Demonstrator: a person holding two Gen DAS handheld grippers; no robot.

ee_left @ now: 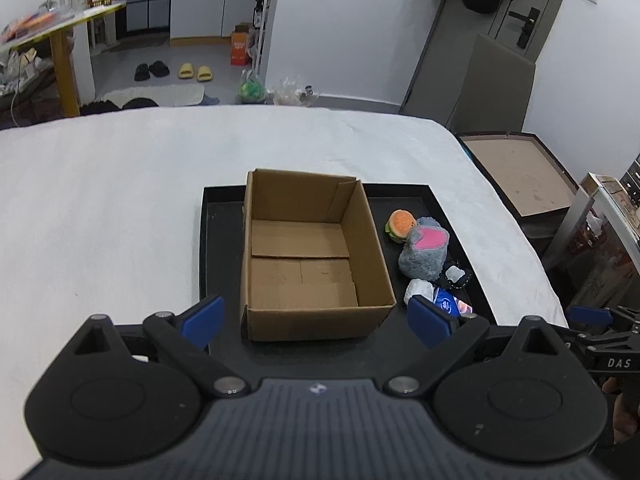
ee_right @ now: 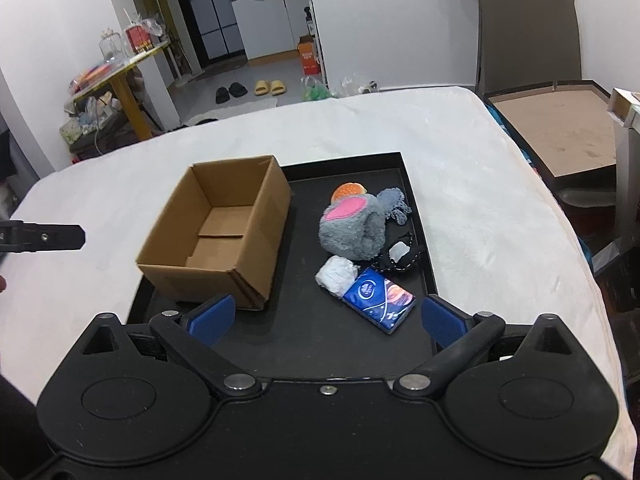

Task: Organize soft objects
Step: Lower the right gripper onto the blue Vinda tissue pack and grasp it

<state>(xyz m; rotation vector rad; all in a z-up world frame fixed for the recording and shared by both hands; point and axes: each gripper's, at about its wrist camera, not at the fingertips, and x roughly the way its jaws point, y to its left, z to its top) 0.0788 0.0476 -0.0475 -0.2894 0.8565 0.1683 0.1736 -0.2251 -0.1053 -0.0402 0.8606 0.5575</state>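
An empty open cardboard box (ee_left: 304, 256) (ee_right: 220, 236) stands on the left part of a black tray (ee_left: 216, 248) (ee_right: 320, 340). To its right on the tray lie a burger plush (ee_left: 400, 224) (ee_right: 349, 191), a grey plush with a pink patch (ee_left: 426, 250) (ee_right: 354, 228), a white wad (ee_left: 418, 290) (ee_right: 337, 274), a blue tissue pack (ee_left: 450, 304) (ee_right: 378, 300) and a black-and-white item (ee_left: 456, 276) (ee_right: 400, 258). My left gripper (ee_left: 316, 320) is open and empty at the box's near wall. My right gripper (ee_right: 326, 320) is open and empty, just short of the tissue pack.
The tray sits on a white-covered table (ee_left: 120, 200) (ee_right: 480, 168). A brown board in a dark frame (ee_left: 520, 176) (ee_right: 560, 128) lies off the table's right edge. The right gripper shows at the right edge of the left wrist view (ee_left: 600, 320); the left gripper's finger (ee_right: 44, 236) shows at the left of the right wrist view.
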